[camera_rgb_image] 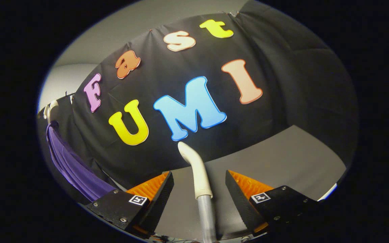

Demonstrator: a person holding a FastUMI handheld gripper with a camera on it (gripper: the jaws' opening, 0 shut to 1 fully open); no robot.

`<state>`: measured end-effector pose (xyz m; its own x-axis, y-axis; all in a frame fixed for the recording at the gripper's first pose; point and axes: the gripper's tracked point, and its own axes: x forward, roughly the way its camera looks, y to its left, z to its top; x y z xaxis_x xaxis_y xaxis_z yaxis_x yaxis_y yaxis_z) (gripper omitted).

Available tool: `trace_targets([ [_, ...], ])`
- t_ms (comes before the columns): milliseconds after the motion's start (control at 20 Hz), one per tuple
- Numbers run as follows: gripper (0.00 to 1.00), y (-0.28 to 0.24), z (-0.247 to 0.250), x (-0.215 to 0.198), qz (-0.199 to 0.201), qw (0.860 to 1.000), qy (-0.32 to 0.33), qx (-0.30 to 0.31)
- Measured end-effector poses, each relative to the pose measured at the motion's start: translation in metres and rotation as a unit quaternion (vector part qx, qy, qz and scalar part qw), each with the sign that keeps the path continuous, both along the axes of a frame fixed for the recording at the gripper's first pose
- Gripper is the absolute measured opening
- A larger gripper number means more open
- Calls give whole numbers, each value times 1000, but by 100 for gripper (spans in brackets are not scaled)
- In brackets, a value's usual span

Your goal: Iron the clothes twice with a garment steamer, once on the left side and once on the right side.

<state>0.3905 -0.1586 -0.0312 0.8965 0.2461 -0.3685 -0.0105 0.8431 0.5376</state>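
The garment steamer's cream nozzle stands between my gripper's fingers, its bent head reaching just beyond them, with a grey ribbed hose running down from it. My gripper is open, with a gap on each side of the nozzle, so neither finger touches it. A purple garment hangs off to the left of the left finger, on a hanger with a pale hook.
A grey table top spreads beyond and to the right of the fingers. The black cloth wall rises behind it. A pale wall shows above the garment.
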Motion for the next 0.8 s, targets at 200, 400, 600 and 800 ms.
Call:
trace_targets([
  [200, 95, 4, -31, 24, 39, 997, 50, 53],
  [400, 94, 11, -48, 41, 67, 987, 95, 114],
  [600, 93, 26, -65, 60, 101, 970, 133, 179],
  [800, 85, 43, -74, 69, 123, 949, 173, 233],
])
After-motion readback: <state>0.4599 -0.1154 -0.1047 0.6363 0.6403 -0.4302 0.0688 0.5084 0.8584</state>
